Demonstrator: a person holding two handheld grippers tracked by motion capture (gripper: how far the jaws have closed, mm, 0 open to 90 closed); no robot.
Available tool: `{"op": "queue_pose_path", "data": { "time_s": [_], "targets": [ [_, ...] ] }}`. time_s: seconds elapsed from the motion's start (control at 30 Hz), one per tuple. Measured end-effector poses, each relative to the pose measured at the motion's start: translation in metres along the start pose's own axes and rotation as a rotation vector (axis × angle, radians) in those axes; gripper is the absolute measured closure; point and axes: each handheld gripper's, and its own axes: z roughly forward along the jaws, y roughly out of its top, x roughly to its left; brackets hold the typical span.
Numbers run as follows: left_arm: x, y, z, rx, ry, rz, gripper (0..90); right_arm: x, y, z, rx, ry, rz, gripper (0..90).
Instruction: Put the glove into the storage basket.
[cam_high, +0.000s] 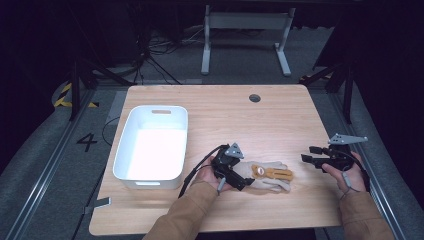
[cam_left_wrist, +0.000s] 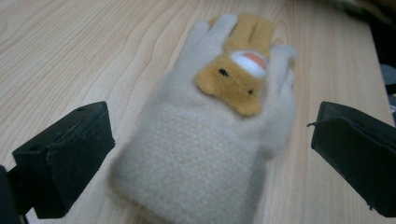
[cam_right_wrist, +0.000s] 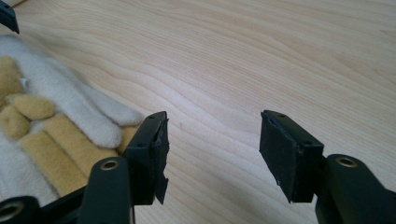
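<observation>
A cream fleece glove (cam_high: 267, 176) with a tan animal face sewn on its back lies flat on the wooden table (cam_high: 240, 120), fingers toward the right. My left gripper (cam_high: 241, 170) is at the cuff end. In the left gripper view the glove (cam_left_wrist: 224, 93) lies between the wide-apart jaws of my left gripper (cam_left_wrist: 212, 149), which is open and not pressing it. My right gripper (cam_high: 307, 154) hovers open to the right of the glove's fingertips. In the right gripper view the glove's fingers (cam_right_wrist: 56, 112) lie left of my right gripper (cam_right_wrist: 212, 144), with bare wood between its jaws.
A white plastic bin (cam_high: 122, 150) stands empty on the left half of the table. A round cable hole (cam_high: 254, 98) sits near the far edge. Beyond the table stands a grey metal frame (cam_high: 245, 30) on dark floor.
</observation>
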Motion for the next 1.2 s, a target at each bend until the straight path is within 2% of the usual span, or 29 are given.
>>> {"op": "queue_pose_path", "data": {
  "time_s": [0.13,0.4,0.57,0.67,0.73,1.0,1.17,1.2],
  "targets": [
    [-0.003,0.001,0.007,0.007,0.008,0.025,0.0,0.000,-0.002,-0.002,0.010,0.017,0.023,43.2],
    [-0.005,0.002,0.019,0.054,0.022,0.077,0.0,0.001,-0.003,-0.001,0.014,0.025,0.017,43.1],
    [-0.003,-0.001,0.025,0.087,0.005,0.067,0.0,0.002,-0.003,0.000,0.021,0.033,0.014,43.1],
    [-0.003,-0.002,0.028,0.098,0.014,0.076,0.0,0.003,-0.003,0.001,0.024,0.034,0.011,43.1],
    [-0.003,-0.003,0.030,0.113,0.019,0.067,0.0,0.004,-0.002,0.001,0.026,0.037,0.009,43.2],
    [-0.003,-0.004,0.040,0.155,0.048,0.086,0.1,0.005,-0.003,0.003,0.034,0.039,0.006,43.2],
    [-0.006,-0.004,0.041,0.175,0.076,0.130,2.9,0.005,-0.003,0.004,0.042,0.042,0.004,43.1],
    [-0.007,-0.004,0.041,0.176,0.076,0.127,3.0,0.005,-0.003,0.004,0.044,0.043,0.004,43.2]
  ]
}}
